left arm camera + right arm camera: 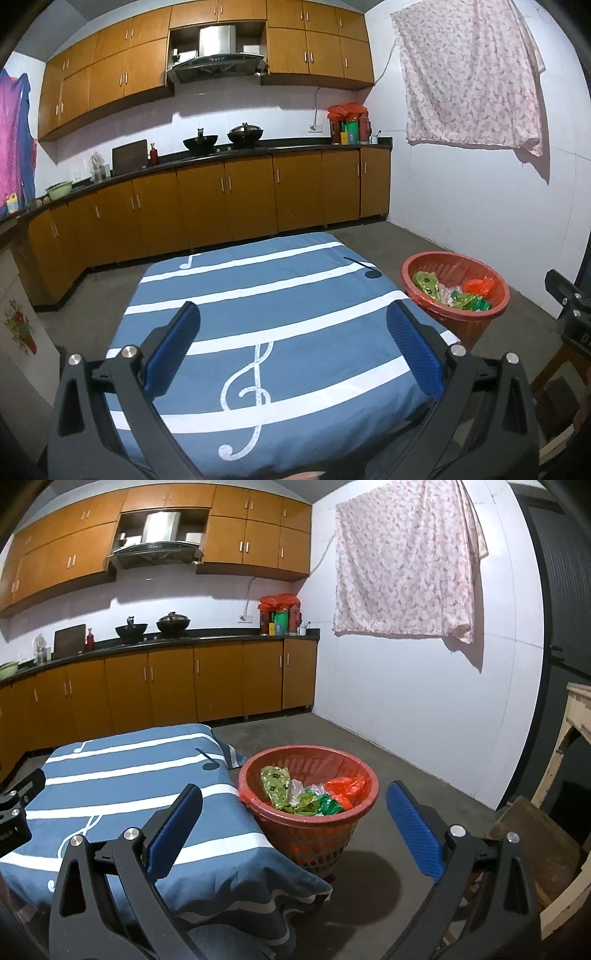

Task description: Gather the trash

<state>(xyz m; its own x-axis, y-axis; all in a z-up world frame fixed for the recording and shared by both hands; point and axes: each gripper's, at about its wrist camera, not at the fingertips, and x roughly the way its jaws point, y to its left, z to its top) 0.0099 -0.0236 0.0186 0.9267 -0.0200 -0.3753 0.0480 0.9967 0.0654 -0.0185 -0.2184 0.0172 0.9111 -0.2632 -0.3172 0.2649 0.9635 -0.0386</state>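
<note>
**Wrappers lie in the red basket**

Crumpled green, clear and orange trash (314,794) fills the red mesh basket (364,775) on the floor, touching the blue music-note bench (122,771). The left claw (293,350) and right claw (295,834) hang spread, empty.

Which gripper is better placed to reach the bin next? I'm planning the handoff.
Right. The right gripper points almost straight at the bin, which sits just ahead. The left gripper hovers over the blue cloth, with the bin off to its right.
</note>
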